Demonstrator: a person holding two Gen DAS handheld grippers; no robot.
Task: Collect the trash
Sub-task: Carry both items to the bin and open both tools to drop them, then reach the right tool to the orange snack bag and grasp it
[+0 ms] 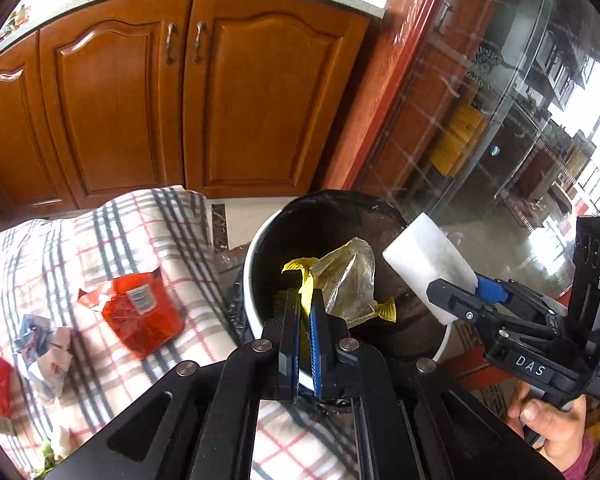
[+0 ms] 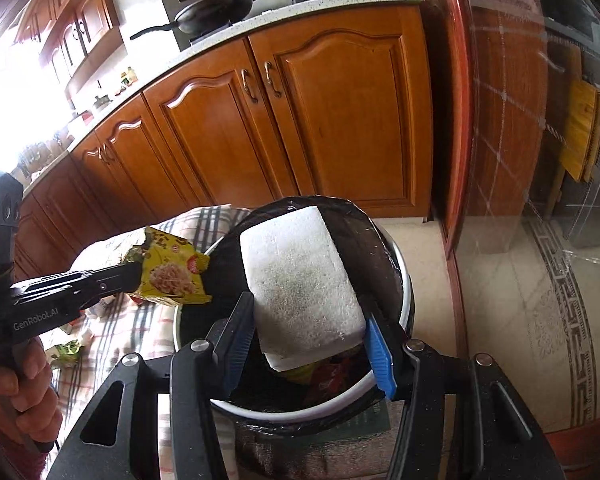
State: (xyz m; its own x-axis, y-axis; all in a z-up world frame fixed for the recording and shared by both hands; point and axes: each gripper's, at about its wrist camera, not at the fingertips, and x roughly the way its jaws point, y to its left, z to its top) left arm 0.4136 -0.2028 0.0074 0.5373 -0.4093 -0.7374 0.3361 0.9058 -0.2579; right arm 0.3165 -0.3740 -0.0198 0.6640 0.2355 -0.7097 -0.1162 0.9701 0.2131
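While both hang over one bin, left gripper clamps one yellow wrapper, right gripper one foam block.

Yellow wrapper and white foam block above black-lined bin.

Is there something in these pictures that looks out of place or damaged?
Litter lies on the checked cloth beside the bin: a torn red wrapper and a crumpled paper. They look odd on a cloth; they seem to be trash not yet collected. Nothing else stands out.
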